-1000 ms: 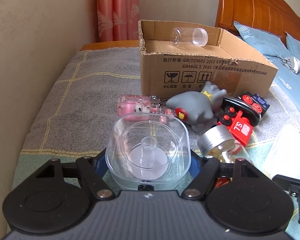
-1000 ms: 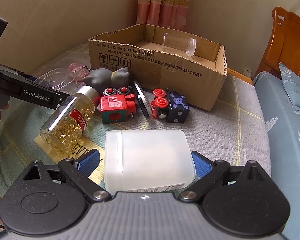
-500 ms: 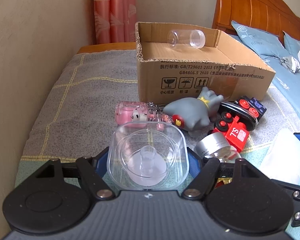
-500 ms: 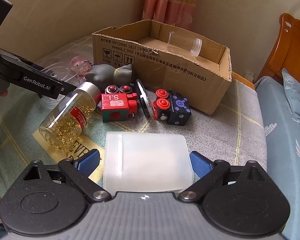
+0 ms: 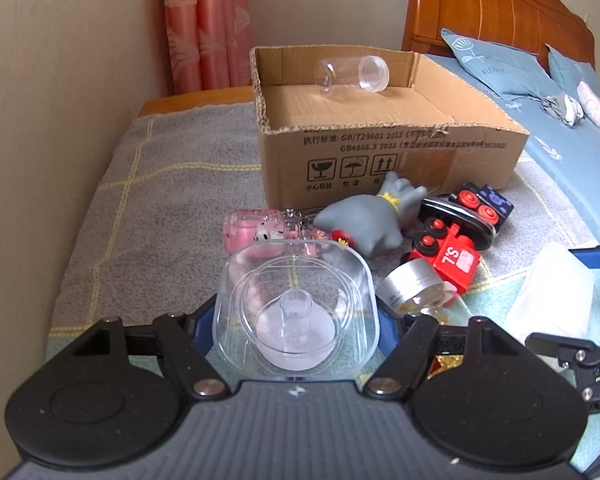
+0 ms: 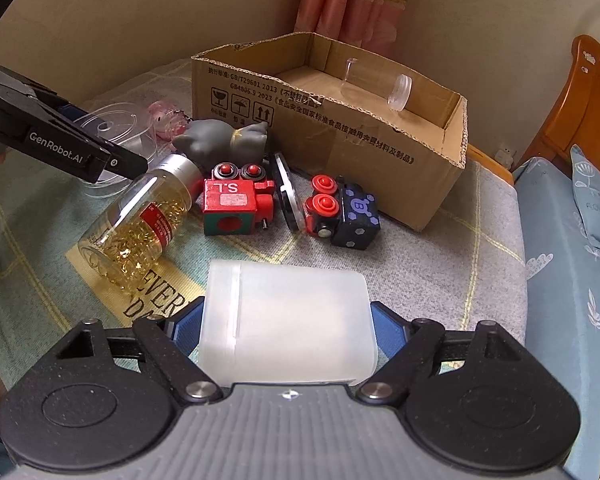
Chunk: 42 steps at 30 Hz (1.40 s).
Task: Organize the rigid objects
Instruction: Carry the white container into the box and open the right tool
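Observation:
My left gripper [image 5: 298, 320] has its jaws closing on a clear plastic container [image 5: 296, 280] with a knob inside, and its blue pads press both sides. My right gripper [image 6: 286, 320] is closing on a white translucent plastic box [image 6: 296, 312], which lies on the blanket; the pads touch its two sides. An open cardboard box [image 5: 380, 160] stands behind, with a clear vial [image 5: 352, 74] lying in it. Before it lie a grey toy [image 5: 368, 220], a red train block [image 6: 232, 204], a dark blue block [image 6: 348, 212] and a capsule bottle [image 6: 140, 220].
A pink keychain toy [image 5: 252, 232] lies left of the grey toy. A wall runs along the left, with a pink curtain [image 5: 204, 28] and a wooden headboard [image 5: 500, 4] behind. Blue bedding [image 6: 572, 260] lies to the right. The left gripper's finger [image 6: 80, 152] reaches over the bottle.
The right gripper's pads have moved inward from a clear gap to the sides of the white box. The left gripper keeps its hold on the clear container and has barely shifted.

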Available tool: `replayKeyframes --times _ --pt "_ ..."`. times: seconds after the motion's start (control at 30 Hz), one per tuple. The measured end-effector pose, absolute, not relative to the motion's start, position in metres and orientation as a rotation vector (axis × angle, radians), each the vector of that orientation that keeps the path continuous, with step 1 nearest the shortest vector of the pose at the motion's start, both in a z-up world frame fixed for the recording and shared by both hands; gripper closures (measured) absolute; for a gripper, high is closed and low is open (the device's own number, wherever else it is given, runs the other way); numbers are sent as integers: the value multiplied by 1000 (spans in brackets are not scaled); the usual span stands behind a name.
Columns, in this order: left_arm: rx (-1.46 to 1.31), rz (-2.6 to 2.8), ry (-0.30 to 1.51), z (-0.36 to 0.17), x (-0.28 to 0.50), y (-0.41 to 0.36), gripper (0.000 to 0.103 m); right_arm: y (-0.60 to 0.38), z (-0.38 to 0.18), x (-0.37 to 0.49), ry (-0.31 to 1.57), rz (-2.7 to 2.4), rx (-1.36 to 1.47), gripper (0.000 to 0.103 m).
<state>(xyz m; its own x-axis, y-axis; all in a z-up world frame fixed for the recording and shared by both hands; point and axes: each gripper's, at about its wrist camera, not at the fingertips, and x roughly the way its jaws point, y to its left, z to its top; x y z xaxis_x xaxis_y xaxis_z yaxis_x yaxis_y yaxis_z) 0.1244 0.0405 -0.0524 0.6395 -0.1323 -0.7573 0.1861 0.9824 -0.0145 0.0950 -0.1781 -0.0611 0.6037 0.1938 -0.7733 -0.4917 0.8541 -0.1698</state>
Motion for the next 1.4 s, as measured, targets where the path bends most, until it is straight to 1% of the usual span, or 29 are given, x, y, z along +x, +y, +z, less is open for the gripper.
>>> replayKeyframes --times 0.5,0.73,0.9,1.1,1.4 --pt "111 -258 813 -13 107 33 30 -200 -17 101 790 485 -316 16" --pt "111 -277 782 1 105 30 30 -201 22 128 687 468 -305 16" --pt "108 -262 770 4 105 35 30 -197 38 162 649 452 -302 16" --pt "93 -236 762 8 109 42 30 -189 42 209 657 433 -306 16" --pt "93 -232 736 19 132 42 30 -179 19 262 721 401 -281 16"
